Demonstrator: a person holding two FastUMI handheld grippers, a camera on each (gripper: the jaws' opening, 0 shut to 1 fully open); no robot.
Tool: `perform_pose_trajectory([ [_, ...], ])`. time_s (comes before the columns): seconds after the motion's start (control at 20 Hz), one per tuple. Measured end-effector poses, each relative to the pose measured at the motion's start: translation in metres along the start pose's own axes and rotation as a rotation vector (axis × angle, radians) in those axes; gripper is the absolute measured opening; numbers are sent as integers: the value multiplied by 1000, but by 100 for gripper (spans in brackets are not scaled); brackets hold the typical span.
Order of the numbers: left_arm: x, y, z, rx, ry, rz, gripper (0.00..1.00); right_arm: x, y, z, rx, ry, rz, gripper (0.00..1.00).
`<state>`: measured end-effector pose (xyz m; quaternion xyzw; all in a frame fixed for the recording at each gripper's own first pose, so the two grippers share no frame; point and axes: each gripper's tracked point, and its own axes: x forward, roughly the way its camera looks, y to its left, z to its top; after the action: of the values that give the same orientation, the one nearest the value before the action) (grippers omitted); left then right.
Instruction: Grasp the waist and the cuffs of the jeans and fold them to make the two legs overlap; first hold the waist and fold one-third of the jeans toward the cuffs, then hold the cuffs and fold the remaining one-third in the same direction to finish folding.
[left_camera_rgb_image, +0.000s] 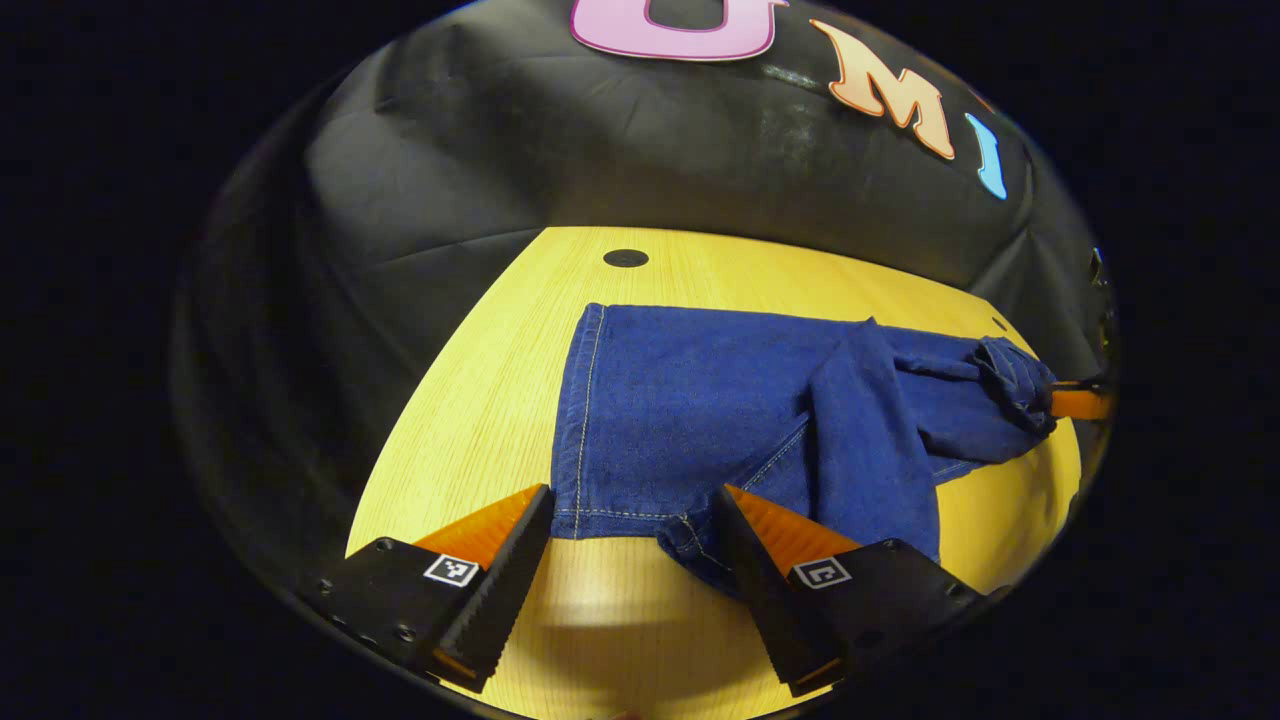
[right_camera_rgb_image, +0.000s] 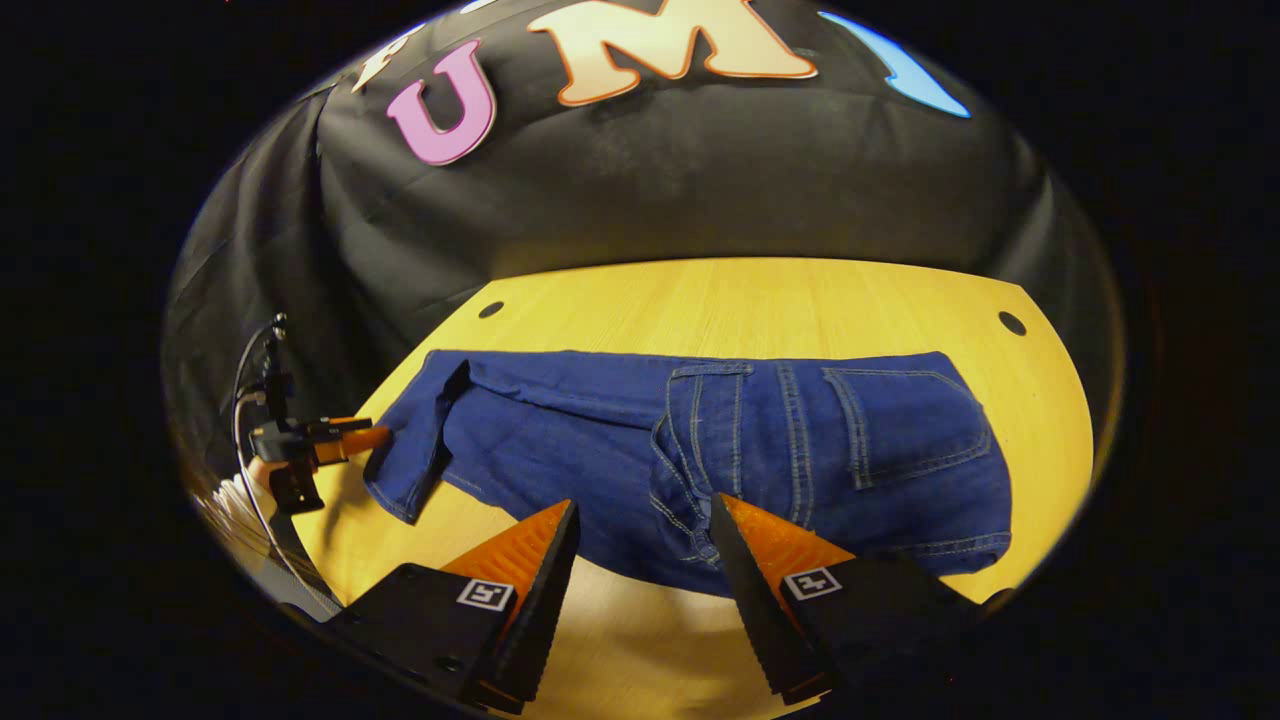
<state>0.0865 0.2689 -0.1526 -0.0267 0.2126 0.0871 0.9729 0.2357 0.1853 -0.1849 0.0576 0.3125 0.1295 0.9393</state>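
Jeans (right_camera_rgb_image: 700, 450) lie flat on the wooden table (right_camera_rgb_image: 800, 300).
Left gripper (left_camera_rgb_image: 632, 520) gapes wide at the cuff end; right gripper (right_camera_rgb_image: 645, 535) gapes wide at the waist edge, gripping nothing.

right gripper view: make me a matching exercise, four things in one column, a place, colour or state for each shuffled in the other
Things:
1. jeans
2. table
3. back pocket
4. right tool

Descriptions:
a. yellow wood grain
b. open, fingers apart
c. lying lengthwise across the table
d. sewn on near the waist

Pairs: 1-c, 2-a, 3-d, 4-b
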Motion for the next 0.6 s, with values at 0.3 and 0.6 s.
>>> perform_pose_trajectory([
  [0.3,-2,-3,-1,31,-3,-22,96,-14,-17,18,148,-67,-27,76],
  [0.6,0,-30,2,4,-27,-62,25,-27,-31,31,223,-111,-43,75],
])
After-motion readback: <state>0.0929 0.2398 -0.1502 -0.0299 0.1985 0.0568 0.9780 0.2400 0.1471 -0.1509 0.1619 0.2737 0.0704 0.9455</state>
